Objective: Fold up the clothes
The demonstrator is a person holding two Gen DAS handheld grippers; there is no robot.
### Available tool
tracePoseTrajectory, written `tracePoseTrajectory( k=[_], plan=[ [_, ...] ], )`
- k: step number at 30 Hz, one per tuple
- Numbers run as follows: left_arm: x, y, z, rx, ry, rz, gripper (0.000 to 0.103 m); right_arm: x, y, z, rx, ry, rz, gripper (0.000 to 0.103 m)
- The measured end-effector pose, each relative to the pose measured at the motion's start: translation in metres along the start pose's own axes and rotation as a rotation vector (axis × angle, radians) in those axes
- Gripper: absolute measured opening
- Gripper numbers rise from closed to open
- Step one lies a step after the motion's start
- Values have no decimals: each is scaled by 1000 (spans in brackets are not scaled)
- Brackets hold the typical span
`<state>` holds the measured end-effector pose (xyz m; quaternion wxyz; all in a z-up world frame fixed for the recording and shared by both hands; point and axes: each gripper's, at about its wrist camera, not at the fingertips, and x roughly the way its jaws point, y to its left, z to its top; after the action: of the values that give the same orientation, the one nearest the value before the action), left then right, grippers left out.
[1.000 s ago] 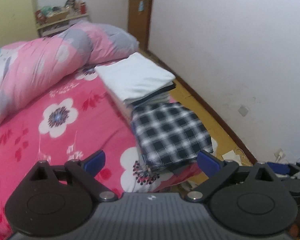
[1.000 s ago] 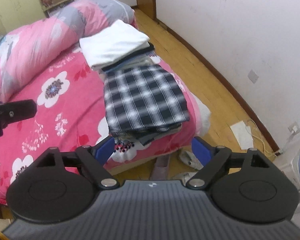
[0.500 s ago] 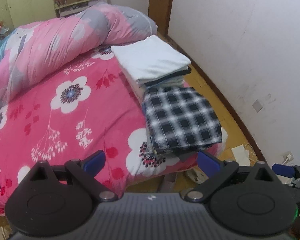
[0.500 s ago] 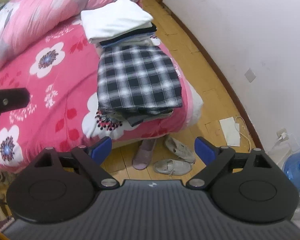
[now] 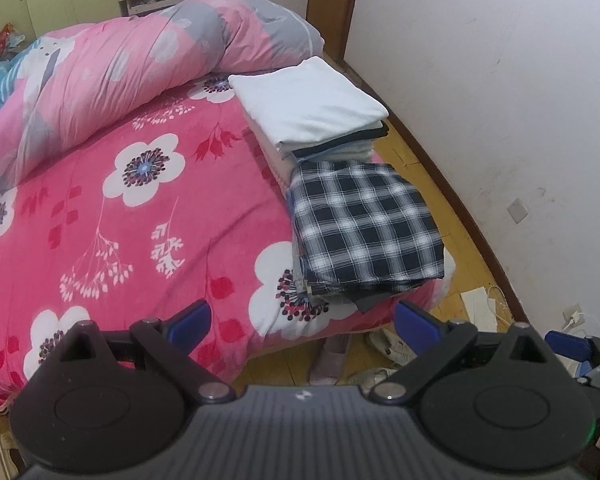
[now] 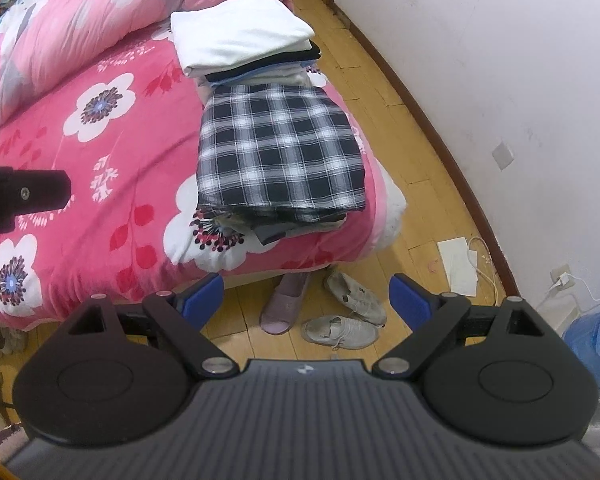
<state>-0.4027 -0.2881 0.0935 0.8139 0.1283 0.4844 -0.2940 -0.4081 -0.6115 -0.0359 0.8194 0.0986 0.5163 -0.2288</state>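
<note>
A folded black-and-white plaid garment point(image 5: 364, 232) point(image 6: 280, 156) tops a small stack at the bed's near right corner. Behind it sits a second stack topped by a folded white garment point(image 5: 308, 104) point(image 6: 240, 32). My left gripper point(image 5: 304, 322) hovers open above the bed's front edge, nothing between its blue-padded fingers. My right gripper point(image 6: 306, 298) is open too, held over the floor in front of the bed corner, empty. Part of the left gripper's black body point(image 6: 20, 196) shows at the left edge of the right wrist view.
The bed carries a pink floral sheet point(image 5: 140, 220) and a rolled pink-grey duvet point(image 5: 120, 60). Shoes point(image 6: 344, 320) and a slipper point(image 6: 284, 304) lie on the wooden floor. A white wall point(image 6: 500, 60), a paper sheet with cable point(image 6: 458, 266) and a blue bag point(image 6: 596, 340) are at the right.
Both views have pulled back and tilted, so more of the bed and floor shows. The clothes stacks have not moved. Both grippers stay open.
</note>
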Motion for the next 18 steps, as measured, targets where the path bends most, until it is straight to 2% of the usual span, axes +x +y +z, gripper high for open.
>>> tracePoseTrajectory(
  k=[18],
  plan=[
    [-1,-1,2,-6,-11,6,99,-2,2,1,-19,1,-10,90]
  ],
)
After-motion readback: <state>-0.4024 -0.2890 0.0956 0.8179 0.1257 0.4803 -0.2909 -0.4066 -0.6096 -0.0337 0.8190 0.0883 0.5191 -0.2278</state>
